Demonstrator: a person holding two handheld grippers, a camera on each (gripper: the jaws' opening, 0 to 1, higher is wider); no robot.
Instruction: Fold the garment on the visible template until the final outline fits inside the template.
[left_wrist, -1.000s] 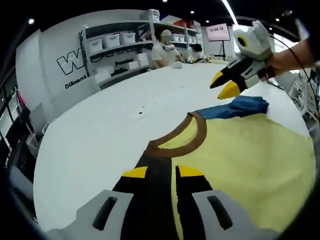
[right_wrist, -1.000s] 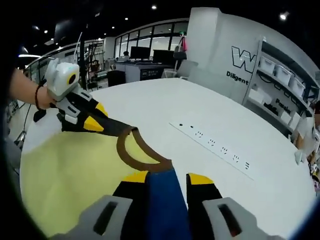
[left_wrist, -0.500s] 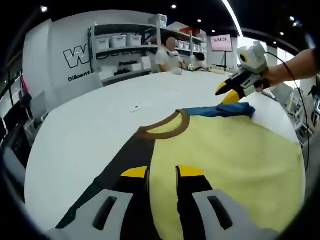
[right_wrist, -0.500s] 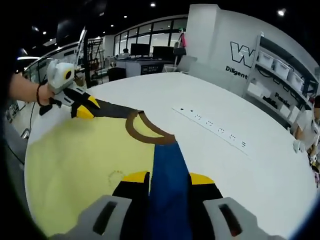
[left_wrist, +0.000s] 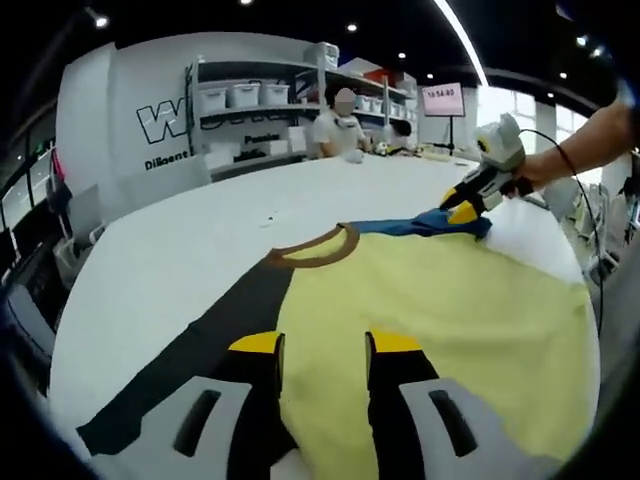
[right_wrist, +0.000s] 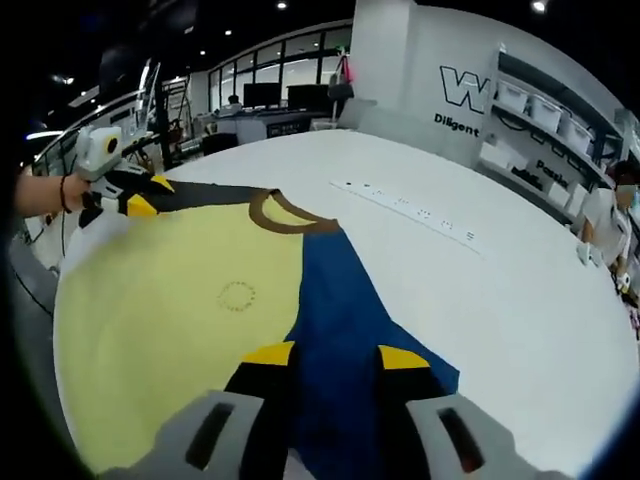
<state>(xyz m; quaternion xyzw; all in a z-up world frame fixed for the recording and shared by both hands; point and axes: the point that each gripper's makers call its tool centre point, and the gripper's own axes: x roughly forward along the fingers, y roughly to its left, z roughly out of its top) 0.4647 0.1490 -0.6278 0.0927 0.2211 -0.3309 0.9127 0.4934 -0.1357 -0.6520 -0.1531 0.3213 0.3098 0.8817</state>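
Shirt spread for folding, seen from both grippers. Nearest, the left gripper (left_wrist: 320, 345) has its jaws set apart over the hem end of the yellow shirt (left_wrist: 440, 310); whether they pinch cloth cannot be told. The right gripper (right_wrist: 337, 356) likewise stands with jaws apart over the blue sleeve (right_wrist: 345, 300), grip uncertain. The shirt lies flat on the white table (right_wrist: 520, 300), body yellow, one sleeve blue, the other sleeve black (left_wrist: 190, 350), with a brown collar (right_wrist: 285, 215) at the far end. No template outline can be made out beneath it.

To do this step well, the judgement is: lay each sleeve inward over the body in turn, keep the cloth taut and low to the table, and align edges before releasing, so that no wrinkle is trapped.

Farther off, a power strip (right_wrist: 410, 210) lies on the table. Beyond stand shelves with bins (left_wrist: 250, 100), a person (left_wrist: 340, 125) seated at the far edge, and a wall screen (left_wrist: 443, 99).
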